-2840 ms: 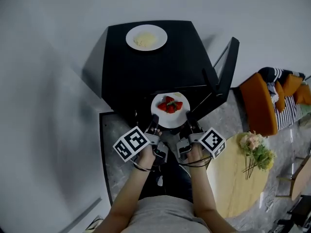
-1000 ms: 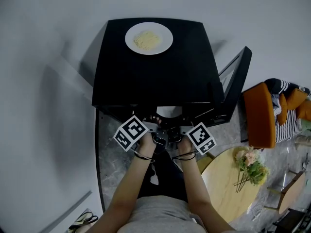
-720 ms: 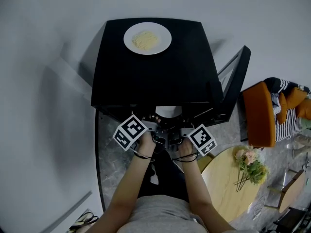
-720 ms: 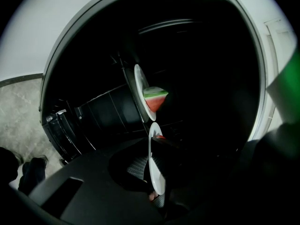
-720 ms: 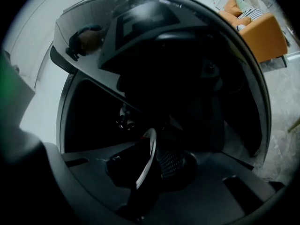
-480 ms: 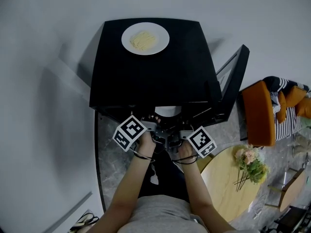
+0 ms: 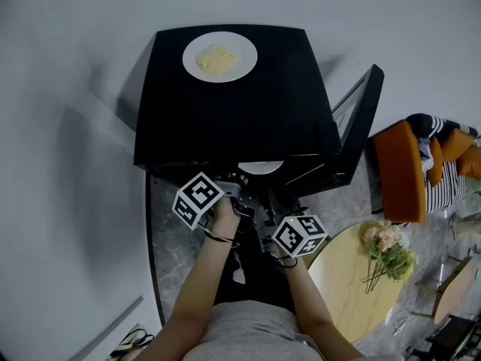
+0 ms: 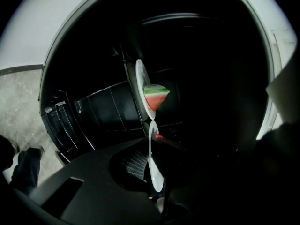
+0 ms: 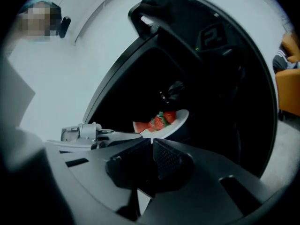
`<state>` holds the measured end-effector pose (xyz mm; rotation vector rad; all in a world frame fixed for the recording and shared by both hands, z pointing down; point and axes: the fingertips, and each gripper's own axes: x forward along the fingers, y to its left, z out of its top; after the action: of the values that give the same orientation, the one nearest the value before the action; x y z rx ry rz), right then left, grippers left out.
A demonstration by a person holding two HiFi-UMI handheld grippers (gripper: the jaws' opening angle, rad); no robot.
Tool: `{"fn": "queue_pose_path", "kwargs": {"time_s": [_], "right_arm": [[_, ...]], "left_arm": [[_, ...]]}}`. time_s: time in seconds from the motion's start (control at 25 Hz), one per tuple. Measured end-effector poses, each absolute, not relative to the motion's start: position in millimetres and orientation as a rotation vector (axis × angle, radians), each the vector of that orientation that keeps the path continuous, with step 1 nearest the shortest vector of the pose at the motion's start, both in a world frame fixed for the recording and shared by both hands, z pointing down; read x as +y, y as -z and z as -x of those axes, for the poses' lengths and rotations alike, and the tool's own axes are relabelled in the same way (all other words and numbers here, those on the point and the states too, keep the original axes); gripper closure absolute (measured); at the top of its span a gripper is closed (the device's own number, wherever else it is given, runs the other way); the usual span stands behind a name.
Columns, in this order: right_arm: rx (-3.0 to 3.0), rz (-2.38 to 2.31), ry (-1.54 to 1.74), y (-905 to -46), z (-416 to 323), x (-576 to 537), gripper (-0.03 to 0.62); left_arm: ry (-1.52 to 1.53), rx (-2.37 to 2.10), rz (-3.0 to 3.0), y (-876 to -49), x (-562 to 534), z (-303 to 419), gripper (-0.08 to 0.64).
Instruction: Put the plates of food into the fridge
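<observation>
Two plates inside: in the left gripper view I see a plate of strawberries point(image 8: 153, 165) at the mouth of the black fridge point(image 7: 225, 111), and a plate with a watermelon slice point(image 8: 156, 93) deeper in the dark cavity.
One plate on top: a white plate of yellow food point(image 7: 219, 56) sits near the back edge of the fridge roof, well apart from both grippers.
Left gripper point(image 8: 151, 172): its jaws are clamped on the near rim of the strawberry plate, which I see edge-on.
Right gripper point(image 9: 151, 146): its jaws are pressed together with nothing between them, and it sits just outside the opening, short of the plate.
Strawberries point(image 9: 161, 121): heaped on the plate, with its white rim clear of them.
Door point(image 7: 359, 126): swung wide on my right, with its edge standing out toward me.
Front edge: the fridge top overhangs the plate, so in the head view only a sliver of rim shows.
Room to move: a narrow strip of grey floor point(image 7: 176, 239) lies before the opening.
Right side: a round wooden table point(image 7: 357, 284) with flowers point(image 7: 391, 250) stands near my right arm.
</observation>
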<state>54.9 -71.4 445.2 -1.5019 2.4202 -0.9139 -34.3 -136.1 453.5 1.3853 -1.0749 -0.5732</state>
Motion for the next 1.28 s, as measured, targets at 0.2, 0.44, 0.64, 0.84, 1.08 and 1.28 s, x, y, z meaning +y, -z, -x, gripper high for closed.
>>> {"fn": "queue_pose_path", "kwargs": {"time_s": [0.2,0.44,0.64,0.84,1.08,1.28], "right_arm": [[2.524,1.471,0.912,-448,-37,-74,0.571],[2.424,1.491,0.986,-452,-42,-83,0.574],[2.342,1.546,0.996,-453,-57,-97,0.574],[2.272,1.595,1.003,-454,-71,-114,0.574],[2.244,1.679,0.956,-452,-80,-134,0.574],[2.247,1.806,0.848,-451,-78,-134,0.574]], "left_arm": [[0.57,-1.052,-1.379,-454,-135,28,0.537],[0.529,-1.021,-1.404,-454,-135,18,0.537],[0.482,-0.987,-1.446,-452,-134,10,0.537],[0.453,-0.969,-1.503,-449,-130,9,0.537],[0.397,-0.97,-1.62,-444,-117,14,0.537],[0.287,-1.015,-1.813,-439,-100,18,0.537]]}}
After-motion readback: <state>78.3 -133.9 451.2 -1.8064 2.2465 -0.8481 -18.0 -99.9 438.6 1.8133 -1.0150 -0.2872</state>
